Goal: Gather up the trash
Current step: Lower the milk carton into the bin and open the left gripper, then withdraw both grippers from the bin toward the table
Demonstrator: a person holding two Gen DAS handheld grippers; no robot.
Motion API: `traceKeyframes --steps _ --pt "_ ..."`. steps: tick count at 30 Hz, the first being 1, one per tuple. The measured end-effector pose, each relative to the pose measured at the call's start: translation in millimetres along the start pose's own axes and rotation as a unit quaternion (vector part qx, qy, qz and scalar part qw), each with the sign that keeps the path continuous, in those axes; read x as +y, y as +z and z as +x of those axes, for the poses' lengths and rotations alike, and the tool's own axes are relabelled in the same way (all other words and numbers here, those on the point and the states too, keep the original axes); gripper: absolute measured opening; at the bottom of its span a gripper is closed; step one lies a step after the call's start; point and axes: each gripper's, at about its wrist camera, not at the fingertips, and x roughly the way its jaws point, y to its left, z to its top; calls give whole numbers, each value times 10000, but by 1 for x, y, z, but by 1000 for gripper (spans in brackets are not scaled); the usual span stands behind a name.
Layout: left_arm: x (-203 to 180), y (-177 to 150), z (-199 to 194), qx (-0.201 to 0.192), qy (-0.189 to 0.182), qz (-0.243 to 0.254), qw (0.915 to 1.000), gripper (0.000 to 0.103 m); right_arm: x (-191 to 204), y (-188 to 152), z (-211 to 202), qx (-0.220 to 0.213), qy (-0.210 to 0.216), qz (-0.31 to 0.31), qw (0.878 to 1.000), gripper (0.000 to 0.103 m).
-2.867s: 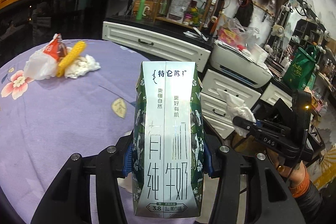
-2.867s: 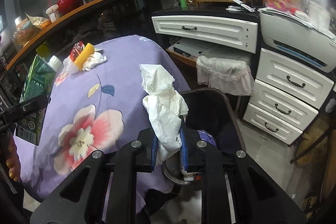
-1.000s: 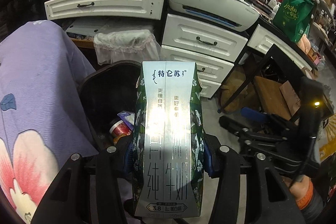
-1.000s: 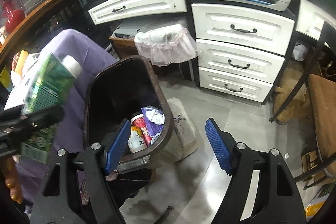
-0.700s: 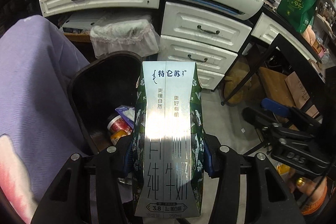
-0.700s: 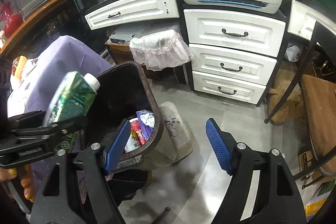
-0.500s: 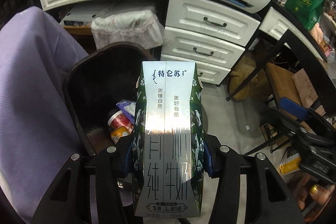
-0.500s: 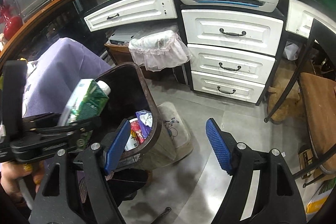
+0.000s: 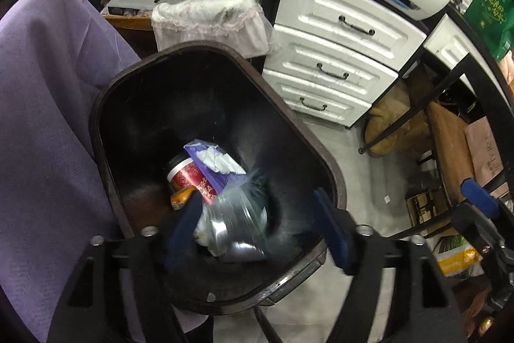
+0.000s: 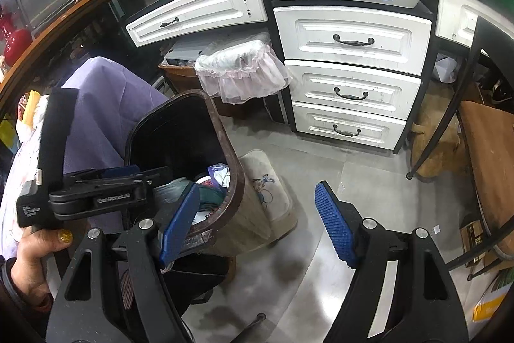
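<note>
Released a moment ago, the milk carton [image 9: 234, 227] now drops, blurred, into the bin [image 9: 324, 159] at lower centre. Left tongs [image 9: 257, 230] are opening, nothing pressed; right tongs [image 10: 257, 224] gape empty. Hold over the rim until it settles.

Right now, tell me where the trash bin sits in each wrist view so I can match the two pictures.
Left wrist view: the trash bin fills the centre, seen from above, with trash inside.
Right wrist view: it stands left of centre, seen from the side, beside the purple tablecloth.
Shared landmark: the white drawers behind the bin.
</note>
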Motion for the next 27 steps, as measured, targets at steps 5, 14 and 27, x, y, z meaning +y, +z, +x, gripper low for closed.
traceKeyframes --steps 5,14,27 --pt "-8 1 -18 -183 -179 60 9997 77 -1 3 -4 -69 -50 9 10000 74" --pt "-18 -8 -80 -746 -588 205 9953 85 2 6 -10 -116 24 12 9999 74" --pt "11 -29 -166 -1498 -427 388 9870 91 55 20 -23 -202 456 -465 9977 74"
